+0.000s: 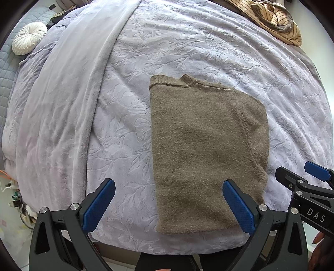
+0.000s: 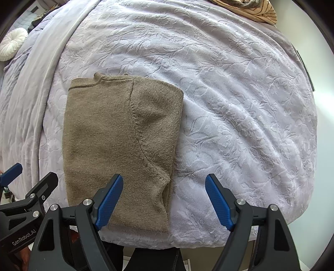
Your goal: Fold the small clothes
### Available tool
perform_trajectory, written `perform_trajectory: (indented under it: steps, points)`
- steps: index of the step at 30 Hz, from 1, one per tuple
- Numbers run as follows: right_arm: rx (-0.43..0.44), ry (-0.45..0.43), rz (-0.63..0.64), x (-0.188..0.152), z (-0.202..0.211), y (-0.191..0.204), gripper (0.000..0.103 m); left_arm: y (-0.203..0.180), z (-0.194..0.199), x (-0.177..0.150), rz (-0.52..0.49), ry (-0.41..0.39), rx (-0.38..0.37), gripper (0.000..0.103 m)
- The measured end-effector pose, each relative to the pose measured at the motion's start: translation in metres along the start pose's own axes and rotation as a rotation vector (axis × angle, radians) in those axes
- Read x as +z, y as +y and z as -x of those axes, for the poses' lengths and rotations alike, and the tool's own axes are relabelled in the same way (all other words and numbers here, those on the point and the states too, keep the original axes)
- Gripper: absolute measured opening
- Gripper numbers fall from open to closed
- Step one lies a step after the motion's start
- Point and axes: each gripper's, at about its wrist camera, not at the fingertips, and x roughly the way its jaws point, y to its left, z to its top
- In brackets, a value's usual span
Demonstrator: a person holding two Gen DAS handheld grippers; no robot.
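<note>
An olive-brown knit sweater (image 1: 200, 146) lies flat on the bed, folded into a long rectangle with its collar at the far end. It also shows in the right wrist view (image 2: 117, 141). My left gripper (image 1: 169, 204) is open and empty, held above the sweater's near left edge. My right gripper (image 2: 163, 202) is open and empty, above the sweater's near right edge. Each gripper shows at the side of the other's view: the right gripper (image 1: 292, 175) and the left gripper (image 2: 35, 177).
The lilac embossed blanket (image 2: 240, 116) covers the bed. A smooth grey throw (image 1: 68, 100) runs along the left. A round white cushion (image 1: 29, 37) lies far left. Striped tan cloth (image 1: 273, 18) is bunched at the far right. The bed's near edge (image 1: 167, 248) is just below the sweater.
</note>
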Motion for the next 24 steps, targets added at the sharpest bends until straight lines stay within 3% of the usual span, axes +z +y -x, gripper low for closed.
perform_trajectory:
  steps: [24]
  points:
    - [-0.001,0.004,-0.006,-0.0017,-0.0018,-0.0004,0.083,0.0003,-0.0014,0.0007,-0.007,0.003,-0.002,0.103]
